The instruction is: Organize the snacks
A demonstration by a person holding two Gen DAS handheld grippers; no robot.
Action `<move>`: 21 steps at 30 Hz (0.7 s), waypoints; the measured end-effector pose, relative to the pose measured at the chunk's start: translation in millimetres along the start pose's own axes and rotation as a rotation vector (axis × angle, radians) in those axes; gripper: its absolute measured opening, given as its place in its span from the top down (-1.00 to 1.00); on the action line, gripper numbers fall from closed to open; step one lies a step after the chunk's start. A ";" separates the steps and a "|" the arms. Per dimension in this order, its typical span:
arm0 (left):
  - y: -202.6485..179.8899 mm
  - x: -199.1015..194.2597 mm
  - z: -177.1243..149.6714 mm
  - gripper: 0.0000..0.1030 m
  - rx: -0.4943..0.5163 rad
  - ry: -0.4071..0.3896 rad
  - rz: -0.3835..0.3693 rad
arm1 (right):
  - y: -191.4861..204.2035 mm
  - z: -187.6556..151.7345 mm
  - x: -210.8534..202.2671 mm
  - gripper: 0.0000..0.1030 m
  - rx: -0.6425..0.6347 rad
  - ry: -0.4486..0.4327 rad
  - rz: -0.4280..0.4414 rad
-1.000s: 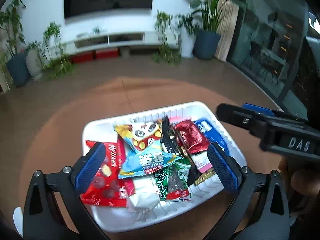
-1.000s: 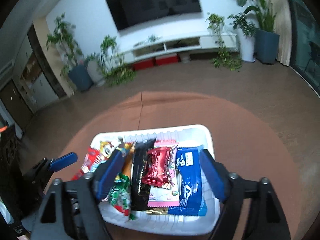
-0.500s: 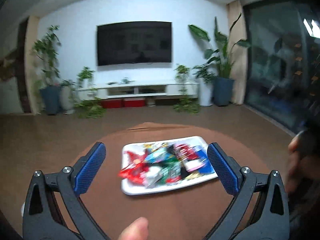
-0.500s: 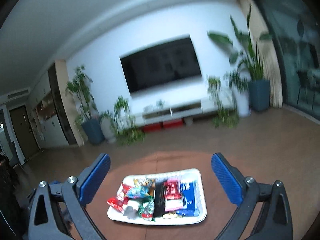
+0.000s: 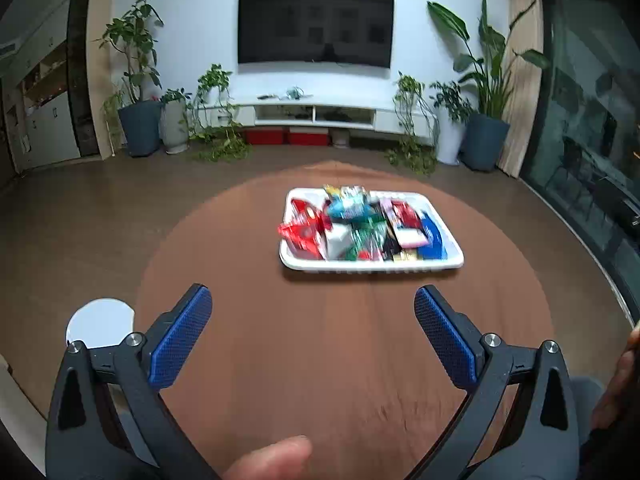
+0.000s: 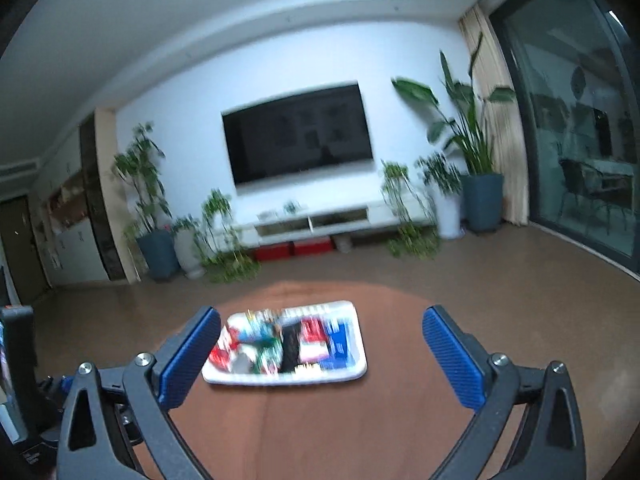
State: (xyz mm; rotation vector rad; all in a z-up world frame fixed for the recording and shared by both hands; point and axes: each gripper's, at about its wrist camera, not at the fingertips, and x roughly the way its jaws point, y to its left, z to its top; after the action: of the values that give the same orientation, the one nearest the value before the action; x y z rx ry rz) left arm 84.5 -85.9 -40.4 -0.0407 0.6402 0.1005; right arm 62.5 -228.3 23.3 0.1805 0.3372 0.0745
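Note:
A white tray (image 5: 372, 265) full of several snack packets sits on the round brown table (image 5: 320, 360). The packets are red, blue, green and white, blurred by motion. My left gripper (image 5: 313, 320) is open and empty, well back from the tray, near the table's front. In the right wrist view the tray (image 6: 280, 379) lies between and beyond the blue pads. My right gripper (image 6: 320, 344) is open and empty, held back and above the table.
A white round object (image 5: 100, 323) lies off the table's left edge. A thumb (image 5: 272, 458) shows at the bottom of the left view. A dark device (image 6: 16, 368) stands at the left. TV, cabinet and potted plants line the far wall.
Both grippers have pulled back and up from right over the tray; the tray now looks small and farther away. Both stay open and empty.

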 end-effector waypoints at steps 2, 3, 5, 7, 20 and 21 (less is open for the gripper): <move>-6.1 3.1 -13.1 -1.00 0.025 0.027 -0.005 | 3.1 -11.6 3.7 -1.00 -0.009 0.045 -0.021; -8.2 4.0 -18.6 -1.00 0.032 0.041 -0.006 | 4.0 -16.6 5.7 -1.00 -0.013 0.073 -0.036; -13.1 6.0 -28.9 -1.00 0.040 0.069 -0.011 | 3.3 -28.2 15.4 -1.00 -0.008 0.153 -0.063; -17.4 9.5 -38.4 -1.00 0.049 0.099 -0.016 | -0.4 -38.1 22.1 -1.00 0.008 0.215 -0.075; -13.9 43.6 -40.0 -1.00 0.028 0.169 0.019 | -7.9 -66.7 25.2 -1.00 0.013 0.318 -0.108; -13.1 44.0 -39.8 -1.00 0.027 0.171 0.020 | -7.3 -67.4 25.7 -1.00 0.010 0.319 -0.106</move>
State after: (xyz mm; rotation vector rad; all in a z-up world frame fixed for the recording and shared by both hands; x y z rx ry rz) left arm 97.3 -98.2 -98.5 -0.0170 0.8125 0.1083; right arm 64.4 -221.8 -48.9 0.1599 0.6645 -0.0041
